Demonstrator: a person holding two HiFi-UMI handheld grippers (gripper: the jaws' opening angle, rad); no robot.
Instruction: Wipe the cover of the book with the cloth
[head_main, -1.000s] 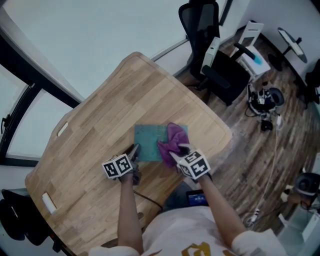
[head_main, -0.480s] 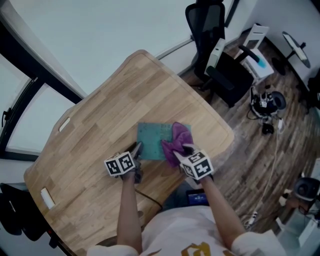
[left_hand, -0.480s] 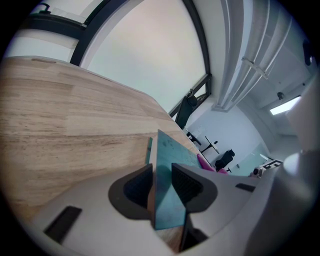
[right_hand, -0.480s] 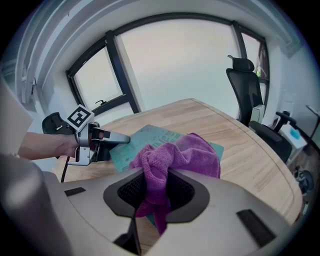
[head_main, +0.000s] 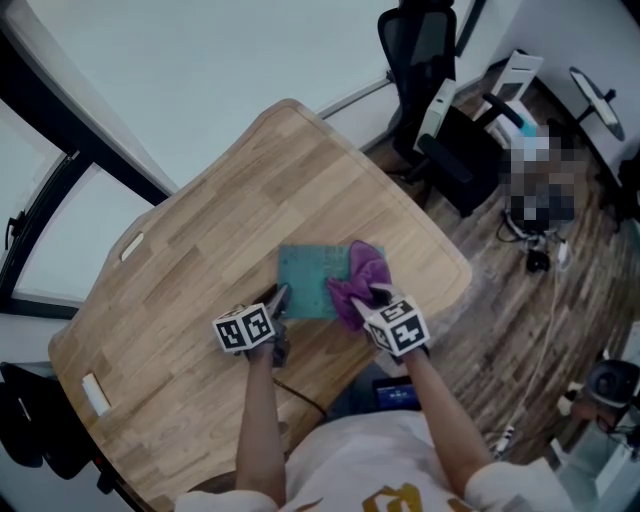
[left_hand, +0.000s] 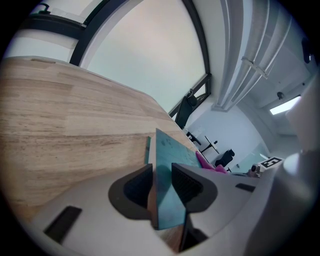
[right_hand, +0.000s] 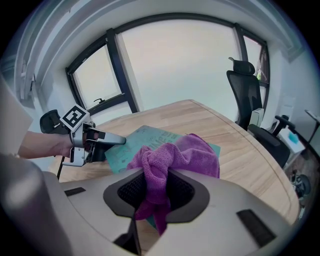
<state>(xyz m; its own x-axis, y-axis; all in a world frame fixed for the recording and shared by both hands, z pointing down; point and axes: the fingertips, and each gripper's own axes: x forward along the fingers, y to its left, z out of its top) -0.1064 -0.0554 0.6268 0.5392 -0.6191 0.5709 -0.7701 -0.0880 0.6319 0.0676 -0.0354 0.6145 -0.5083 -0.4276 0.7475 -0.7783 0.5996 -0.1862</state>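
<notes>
open tabletop (head_main: 200, 250) beyond book (head_main: 312, 278) (cloth (head_main: 360, 275) bunched on it), chair (head_main: 412, 40) off-table

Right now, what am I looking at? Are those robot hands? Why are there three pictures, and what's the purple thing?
Not robot hands! A person holds a pinching tool, called a gripper, in each hand. The cubes with black squares are part of those tools. One picture comes from a camera on the person's head, looking down at a wooden table. The other two come from small cameras riding on each gripper. On the table lies a teal book. The left gripper pinches the book's edge, probably to stop it sliding. The right gripper pinches a purple cloth that rests on the cover, ready for wiping.
</notes>
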